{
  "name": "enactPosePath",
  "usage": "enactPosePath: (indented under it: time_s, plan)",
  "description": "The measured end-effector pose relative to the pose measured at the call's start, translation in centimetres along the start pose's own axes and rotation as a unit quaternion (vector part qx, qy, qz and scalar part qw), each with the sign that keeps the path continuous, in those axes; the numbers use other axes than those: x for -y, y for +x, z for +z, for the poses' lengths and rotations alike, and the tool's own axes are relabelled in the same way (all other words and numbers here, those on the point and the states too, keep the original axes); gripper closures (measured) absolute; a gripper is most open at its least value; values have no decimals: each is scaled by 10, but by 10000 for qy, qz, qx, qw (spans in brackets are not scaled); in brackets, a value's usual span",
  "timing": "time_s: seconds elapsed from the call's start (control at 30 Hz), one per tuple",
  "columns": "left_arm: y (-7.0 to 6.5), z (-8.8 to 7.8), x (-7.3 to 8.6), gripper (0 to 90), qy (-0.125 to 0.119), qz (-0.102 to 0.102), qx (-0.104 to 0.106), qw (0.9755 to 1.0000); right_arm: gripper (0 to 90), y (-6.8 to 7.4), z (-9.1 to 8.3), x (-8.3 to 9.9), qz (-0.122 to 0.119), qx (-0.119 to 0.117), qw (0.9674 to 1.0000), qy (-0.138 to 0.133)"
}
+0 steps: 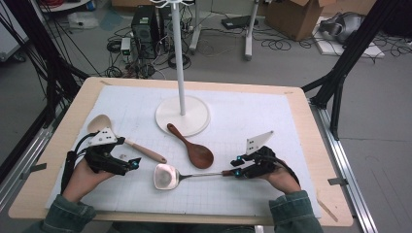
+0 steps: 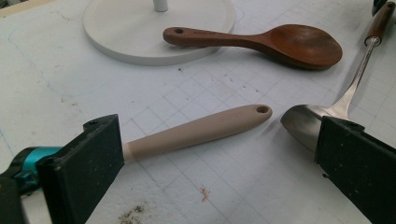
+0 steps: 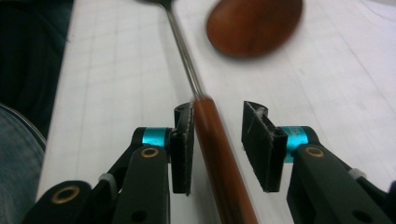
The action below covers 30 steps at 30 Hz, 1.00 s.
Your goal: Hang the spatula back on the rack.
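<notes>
Centre-bottom, the right gripper (image 3: 217, 140) stands parted around the metal ladle (image 1: 167, 176)'s handle, ungripped; left gripper (image 2: 215, 177) gapes empty; nothing hung.

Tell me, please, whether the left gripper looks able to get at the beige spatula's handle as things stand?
Probably yes: the left gripper is open, and the beige spatula's handle lies on the mat between its jaws, with nothing over it.

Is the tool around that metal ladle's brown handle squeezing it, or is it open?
Open. In the right gripper view the right tool has the ladle's handle between its jaws: one pad lies alongside it, the other stands clear with a gap.
</notes>
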<state>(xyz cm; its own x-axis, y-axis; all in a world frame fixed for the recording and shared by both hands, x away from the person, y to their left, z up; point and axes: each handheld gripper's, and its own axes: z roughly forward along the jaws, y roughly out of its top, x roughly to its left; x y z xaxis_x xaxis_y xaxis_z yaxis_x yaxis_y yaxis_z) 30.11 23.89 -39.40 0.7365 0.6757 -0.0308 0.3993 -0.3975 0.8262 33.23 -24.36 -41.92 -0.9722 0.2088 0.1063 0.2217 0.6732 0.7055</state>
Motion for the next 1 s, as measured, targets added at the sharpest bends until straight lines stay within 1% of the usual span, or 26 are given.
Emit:
enactPosePath:
  time_s: [0.1,0.2,0.4,0.57,0.67,0.73,0.8,0.93,1.0]
  plan:
    - [0,0,0,18,-3,1,24,10000,625,0,-10,11,116,173,9998,21]
    - [0,0,0,17,11,8,23,10000,613,1,-18,21,191,282,9994,58]
    - [-2,3,0,17,31,25,50,10000,607,-1,-28,39,344,411,9984,187]
    - [-3,4,0,18,49,5,64,10000,607,-4,-31,48,330,394,9984,241]
    - [-3,6,1,18,50,17,86,9999,607,-7,-29,51,322,337,9984,320]
    - [-3,6,1,17,71,23,71,9999,622,-9,-28,51,204,296,9989,302]
    - [-4,7,0,17,71,24,96,9999,638,-11,-28,52,270,260,9990,261]
    - [-5,8,0,17,82,36,109,9999,661,-12,-29,52,107,152,9995,255]
    - [-6,8,0,18,80,54,122,9999,672,-12,-30,51,80,73,9996,276]
